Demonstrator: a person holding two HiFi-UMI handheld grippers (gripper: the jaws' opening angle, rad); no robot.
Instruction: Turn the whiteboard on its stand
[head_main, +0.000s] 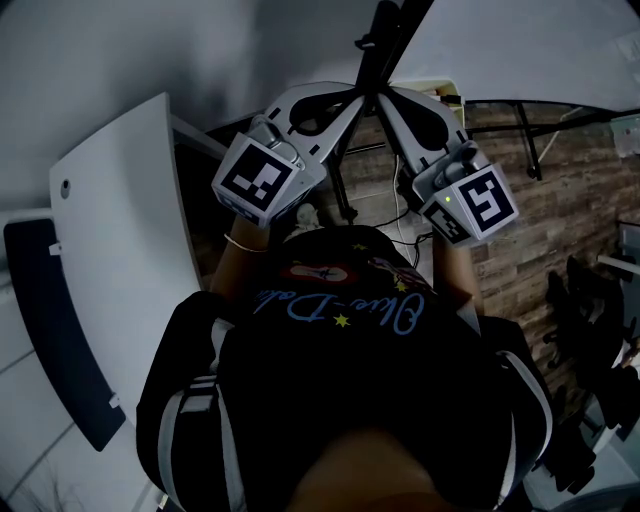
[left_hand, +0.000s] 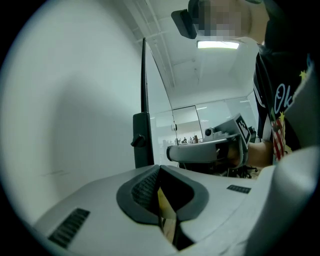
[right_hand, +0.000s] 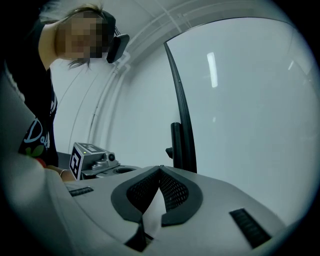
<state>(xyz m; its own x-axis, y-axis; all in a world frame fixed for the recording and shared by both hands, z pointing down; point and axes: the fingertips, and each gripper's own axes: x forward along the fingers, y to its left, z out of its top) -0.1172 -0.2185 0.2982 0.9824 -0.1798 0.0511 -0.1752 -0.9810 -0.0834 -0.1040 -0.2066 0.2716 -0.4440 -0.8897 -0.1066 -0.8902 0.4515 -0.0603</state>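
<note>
Whiteboard: smooth white face, glossy, mirrors a ceiling light. Stand post: black, dull sheen, looks metal. Left gripper and right gripper: grey matt plastic shells; pads dark, finely ribbed. Floor: wood-grain planks. Person's shirt: black cloth.

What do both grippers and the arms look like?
Left claw and right claw: light grey curved shells with dark ribbed pads. Each gripper carries a cube with black-and-white square markers, left cube and right cube. The person wears a black top with pale blue script.
</note>
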